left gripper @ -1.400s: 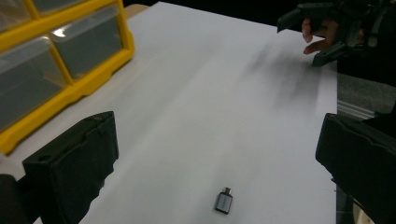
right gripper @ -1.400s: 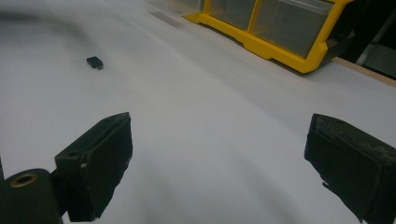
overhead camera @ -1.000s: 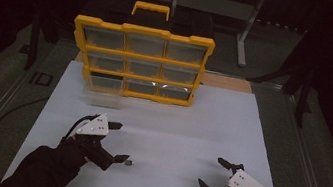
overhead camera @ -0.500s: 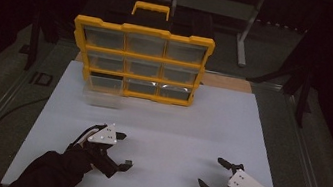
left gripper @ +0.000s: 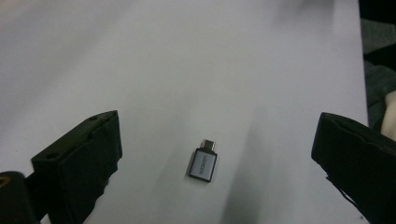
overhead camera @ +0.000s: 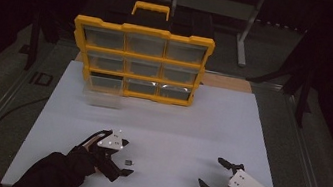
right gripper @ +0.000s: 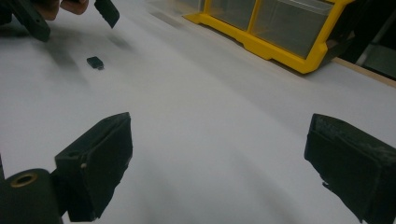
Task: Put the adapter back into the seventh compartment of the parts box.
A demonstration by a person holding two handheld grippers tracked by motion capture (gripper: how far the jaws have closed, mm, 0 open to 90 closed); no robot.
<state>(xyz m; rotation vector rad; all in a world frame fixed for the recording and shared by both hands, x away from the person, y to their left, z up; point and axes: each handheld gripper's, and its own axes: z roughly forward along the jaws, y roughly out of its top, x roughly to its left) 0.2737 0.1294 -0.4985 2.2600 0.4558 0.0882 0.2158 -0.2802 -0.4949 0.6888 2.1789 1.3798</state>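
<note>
Left gripper (left gripper: 210, 154) straddled small grey metal USB adapter (left gripper: 203, 164), jaws released for pickup; right gripper (overhead camera: 219, 175) idle, released, at 3 o'clock.

Looking down along the left gripper (left gripper: 212, 154), jaws spread wide apart. Small grey adapter (left gripper: 203, 163) lying flat on the white table (left gripper: 187, 60) right between them, touching neither, plug end pointing away. Some tiny lettering on its face, too small to read.

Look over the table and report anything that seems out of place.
One clear drawer at the bottom left of the yellow organiser sticks out, while the others sit flush. A small grey adapter lies loose on the white table.
</note>
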